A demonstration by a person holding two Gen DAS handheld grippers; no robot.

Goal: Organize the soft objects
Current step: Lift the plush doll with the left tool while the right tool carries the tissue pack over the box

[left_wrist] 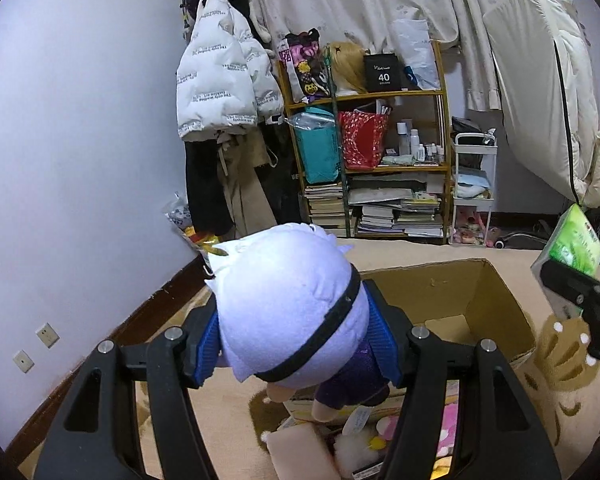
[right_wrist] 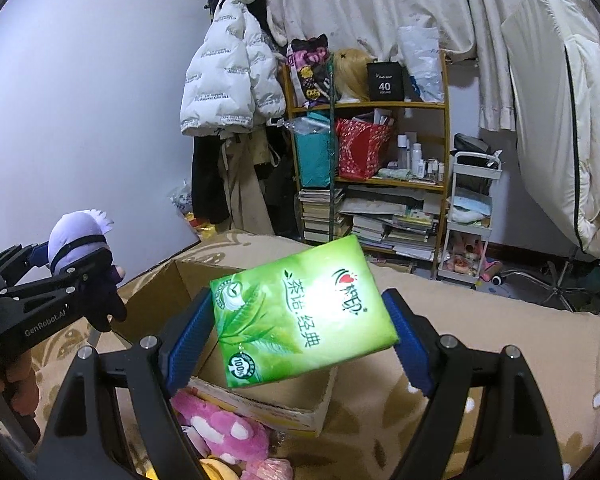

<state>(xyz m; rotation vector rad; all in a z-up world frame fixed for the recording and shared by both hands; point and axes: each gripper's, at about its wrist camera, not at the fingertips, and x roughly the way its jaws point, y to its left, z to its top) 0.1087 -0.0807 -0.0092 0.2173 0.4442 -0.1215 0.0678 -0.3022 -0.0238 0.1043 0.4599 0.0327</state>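
Observation:
My left gripper (left_wrist: 296, 344) is shut on a plush doll (left_wrist: 292, 308) with a pale lilac head, black band and purple clothes, held above the near edge of an open cardboard box (left_wrist: 500, 292). My right gripper (right_wrist: 300, 328) is shut on a green tissue pack (right_wrist: 304, 312), held over the same box (right_wrist: 260, 396). The doll (right_wrist: 80, 236) in the left gripper (right_wrist: 74, 262) shows at the left of the right wrist view. The tissue pack (left_wrist: 572, 248) shows at the right edge of the left wrist view.
A pink plush (right_wrist: 220, 428) and other soft toys (left_wrist: 360, 440) lie on the patterned beige cover (right_wrist: 480, 340) in front of the box. A bookshelf (left_wrist: 380, 140), hanging coats (left_wrist: 220, 92), a white cart (left_wrist: 472, 184) and rolled bedding (left_wrist: 548, 80) stand along the far wall.

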